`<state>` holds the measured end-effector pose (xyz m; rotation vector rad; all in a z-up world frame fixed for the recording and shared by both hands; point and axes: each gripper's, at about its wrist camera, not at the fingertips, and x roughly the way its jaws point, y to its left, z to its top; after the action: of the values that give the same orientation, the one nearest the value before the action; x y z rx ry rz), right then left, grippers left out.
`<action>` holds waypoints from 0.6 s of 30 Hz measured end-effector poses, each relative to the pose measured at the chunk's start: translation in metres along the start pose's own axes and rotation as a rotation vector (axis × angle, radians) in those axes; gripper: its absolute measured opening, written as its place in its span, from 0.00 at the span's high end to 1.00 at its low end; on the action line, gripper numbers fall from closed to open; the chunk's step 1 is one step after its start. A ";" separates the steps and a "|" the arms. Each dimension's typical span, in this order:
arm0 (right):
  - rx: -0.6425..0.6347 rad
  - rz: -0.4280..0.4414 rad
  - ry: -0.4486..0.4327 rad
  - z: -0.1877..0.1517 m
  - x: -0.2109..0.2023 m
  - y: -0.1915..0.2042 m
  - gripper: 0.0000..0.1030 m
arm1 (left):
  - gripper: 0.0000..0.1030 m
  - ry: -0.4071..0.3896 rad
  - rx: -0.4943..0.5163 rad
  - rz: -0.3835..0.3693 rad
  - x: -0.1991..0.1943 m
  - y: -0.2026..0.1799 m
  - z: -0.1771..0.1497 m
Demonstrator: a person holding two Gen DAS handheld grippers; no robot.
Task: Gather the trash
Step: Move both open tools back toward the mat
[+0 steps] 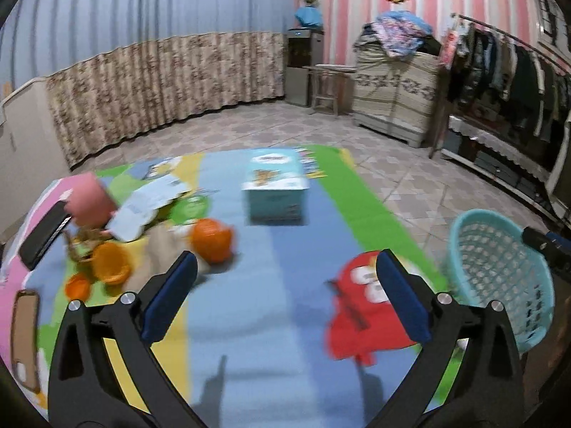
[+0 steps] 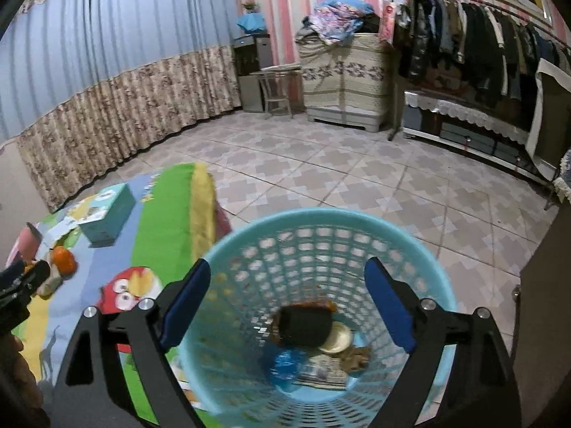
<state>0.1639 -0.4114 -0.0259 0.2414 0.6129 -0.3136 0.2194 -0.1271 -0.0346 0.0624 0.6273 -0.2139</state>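
Left wrist view: the left gripper (image 1: 285, 292) is seen at lower centre with jaws spread wide and nothing between them, held above the colourful cloth covering the desk (image 1: 249, 321). Beyond the fingers, at centre left, an orange fruit (image 1: 211, 239) lies on the cloth; orange peel pieces (image 1: 107, 262) and crumpled papers (image 1: 148, 203) are clustered at left, with a pink cup (image 1: 91, 199) and a black phone (image 1: 44, 235) further left. A teal tissue box (image 1: 274, 187) stands at upper centre. The teal basket (image 1: 499, 278) is seen at the right edge, beside the desk; its contents are not visible here.

Right wrist view: the right gripper (image 2: 285, 303) is likewise held wide open and empty, directly over the basket's mouth. Only this view shows the inside: a dark object (image 2: 303, 324), a pale lid (image 2: 337, 337), a blue wrapper (image 2: 285, 363) and brown scraps (image 2: 355, 355) lie at the bottom. The fruit and box appear small at left.
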 end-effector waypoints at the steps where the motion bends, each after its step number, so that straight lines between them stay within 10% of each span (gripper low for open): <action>1: 0.000 0.015 -0.001 -0.001 -0.001 0.007 0.16 | 0.06 0.003 -0.002 0.024 -0.001 0.016 -0.002; 18: -0.158 0.190 0.044 -0.030 0.013 0.155 0.16 | 0.06 0.073 -0.163 0.228 0.006 0.206 -0.032</action>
<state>0.2137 -0.2620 -0.0376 0.1539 0.6492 -0.0760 0.2502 0.0768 -0.0651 -0.0157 0.7025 0.0602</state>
